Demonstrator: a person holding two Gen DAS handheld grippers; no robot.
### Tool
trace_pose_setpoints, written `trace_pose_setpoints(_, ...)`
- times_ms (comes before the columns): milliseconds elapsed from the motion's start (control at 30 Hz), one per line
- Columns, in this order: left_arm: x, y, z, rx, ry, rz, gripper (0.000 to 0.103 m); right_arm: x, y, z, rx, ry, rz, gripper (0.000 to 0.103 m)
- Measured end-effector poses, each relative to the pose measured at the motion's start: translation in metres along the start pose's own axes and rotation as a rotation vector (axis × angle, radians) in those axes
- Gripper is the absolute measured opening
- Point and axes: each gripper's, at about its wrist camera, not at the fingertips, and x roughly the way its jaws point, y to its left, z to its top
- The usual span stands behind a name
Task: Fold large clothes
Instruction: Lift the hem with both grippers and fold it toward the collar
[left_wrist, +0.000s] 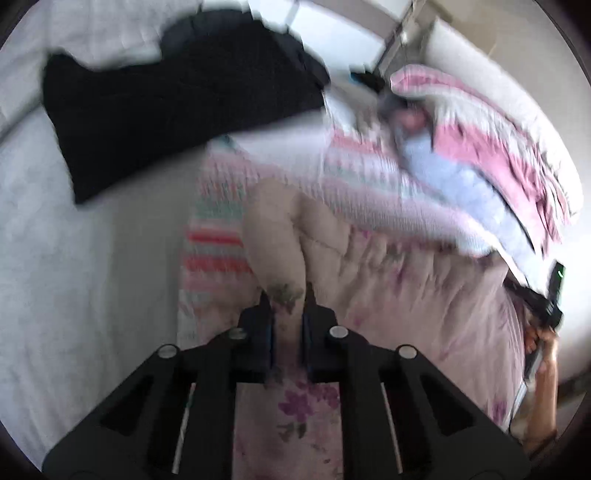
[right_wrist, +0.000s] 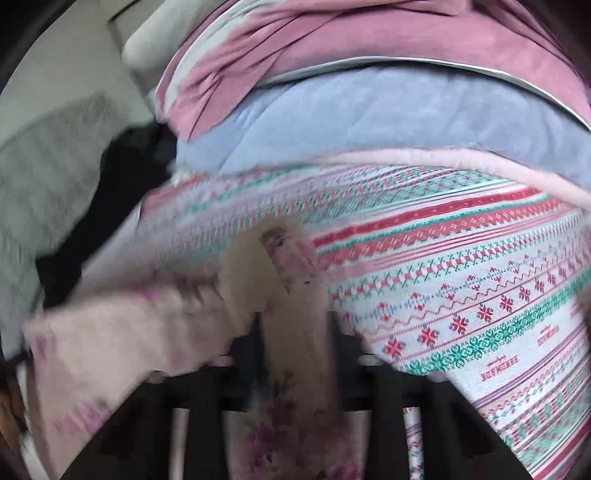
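Bed: we see its white cover (left_wrist: 55, 295) left of and beyond our left gripper
Patterned blanket (right_wrist: 461, 277): one, spread just ahead of both grippers, under the garment
Bedding pile (right_wrist: 332, 110): pink and pale blue layers, beyond it
Dark clothing (left_wrist: 166, 110): one heap, far ahead to the left
Floral garment (left_wrist: 388, 295): one, strung between our grippers
Left gripper (left_wrist: 287, 295): clamped on its fold
Right gripper (right_wrist: 293, 321): clamped on its fold too

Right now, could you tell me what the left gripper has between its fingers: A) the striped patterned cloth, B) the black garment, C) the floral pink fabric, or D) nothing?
C: in the left wrist view the left gripper is shut on a bunched fold of the floral pink fabric; the black garment lies apart, farther up the bed.
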Motion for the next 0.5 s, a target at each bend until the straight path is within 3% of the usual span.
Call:
trace_pose_setpoints(100, -0.030, -0.012, 0.020, -0.007, -0.161, 0.005, 0.013, -0.023, 0.011, 0.020, -0.011, -0.125, -0.022, 0.016)
trace_pose_setpoints(200, -0.017, -0.014, 0.042, -0.005, -0.184, 0.063, 0.013, -0.021, 0.019, 0.039, -0.033, -0.176, -0.080, 0.016)
trace_pose_setpoints(333, 0.051, -0.002, 0.043, 0.024, -0.066, 0.181, 0.013, 0.032, 0.010, 0.045, -0.030, -0.070, -0.142, 0.016)
trace_pose_setpoints(433, 0.105, 0.012, 0.025, 0.017, 0.088, 0.243, 0.014, 0.088, -0.011, 0.018, 0.005, 0.140, -0.209, 0.018)
trace_pose_setpoints(500, 0.114, 0.014, 0.023, 0.006, 0.107, 0.252, 0.015, 0.091, -0.023, 0.016, 0.077, 0.136, -0.176, 0.019)
